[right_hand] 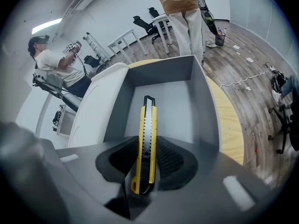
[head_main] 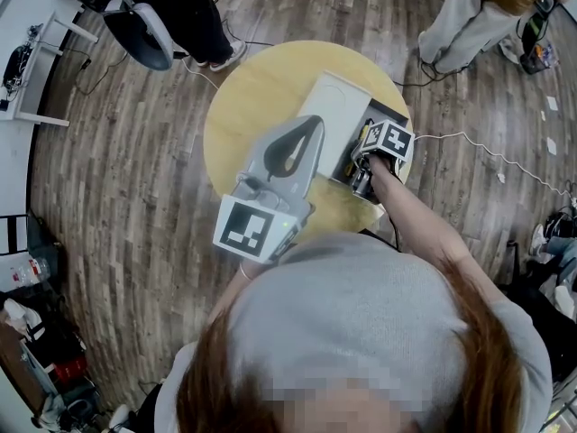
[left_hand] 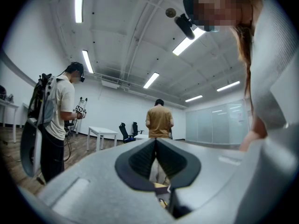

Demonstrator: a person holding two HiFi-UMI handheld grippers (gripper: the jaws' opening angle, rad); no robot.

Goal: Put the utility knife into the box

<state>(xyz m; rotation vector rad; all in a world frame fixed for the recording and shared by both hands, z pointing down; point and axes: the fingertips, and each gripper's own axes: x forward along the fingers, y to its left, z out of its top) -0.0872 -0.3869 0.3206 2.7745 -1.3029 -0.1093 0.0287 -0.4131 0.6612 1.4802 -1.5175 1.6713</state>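
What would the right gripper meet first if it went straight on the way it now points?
Most likely the floor of the grey box. The utility knife, held between the fingers of the right gripper, sticks out ahead, so its tip would touch first; depth is unclear.

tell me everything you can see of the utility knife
The utility knife is slim, with a yellow plastic-looking body, a black ridged slider track along its middle and a black tip. It stands lengthwise between the right gripper's jaws, clamped near its butt, tip pointing into the open grey box.
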